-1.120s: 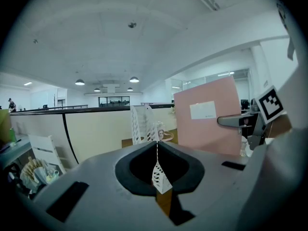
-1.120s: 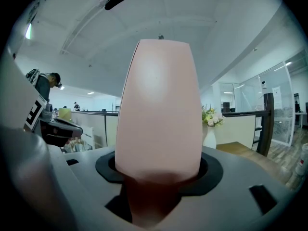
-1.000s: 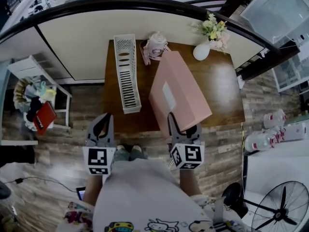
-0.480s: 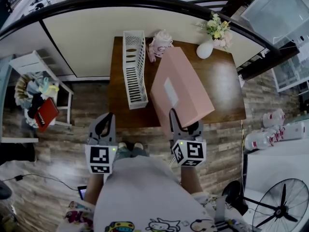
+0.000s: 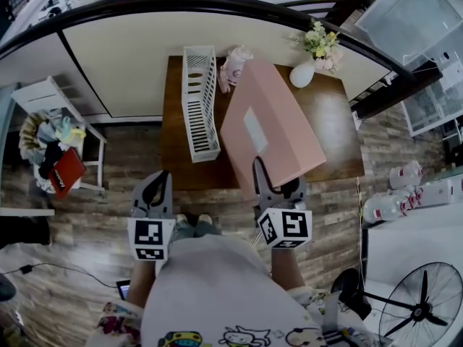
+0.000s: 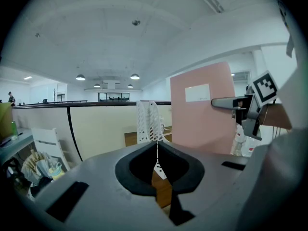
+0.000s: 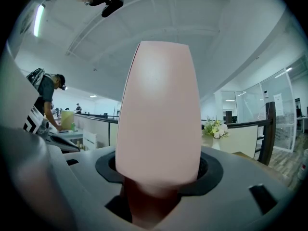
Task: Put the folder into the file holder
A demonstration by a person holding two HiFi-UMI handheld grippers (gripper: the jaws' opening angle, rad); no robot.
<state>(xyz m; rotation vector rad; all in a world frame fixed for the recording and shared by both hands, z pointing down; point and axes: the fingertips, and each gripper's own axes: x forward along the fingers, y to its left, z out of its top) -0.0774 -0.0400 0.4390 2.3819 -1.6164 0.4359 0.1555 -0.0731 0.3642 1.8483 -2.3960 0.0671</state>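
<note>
The person stood at the near edge of the brown counter (image 5: 336,132), which filled the upper middle of the head view; each hand carried one hand-held gripper. The right hand-held gripper (image 5: 275,183), just right of the centre of that frame, was clamped on the near edge of the pink folder (image 5: 271,132); in the right gripper view the folder rose from between the two jaws and covered the middle of the frame. The folder was lifted and tilted over the middle of the counter, with a pale label on its broad face; I could not tell if its far edge touched the counter. The left hand-held gripper (image 5: 154,186) hung in the lower left of the centre, over the wooden floor and apart from the counter; its jaws were together with only a thin slit between them, and they held nothing.

The white slotted file holder (image 5: 199,100) stood on the left part of the counter, just to the left of the folder and not touching it; the folder was outside it. A small pink thing (image 5: 234,65) sat at the far edge of the counter, between the file holder and the top of the folder. A white vase (image 5: 302,74) with pale flowers (image 5: 322,42) stood at the upper right corner of the counter. A white shelf (image 5: 43,100) with a red thing on it was at the left edge of the frame; a fan (image 5: 427,313) was in the lower right corner.
</note>
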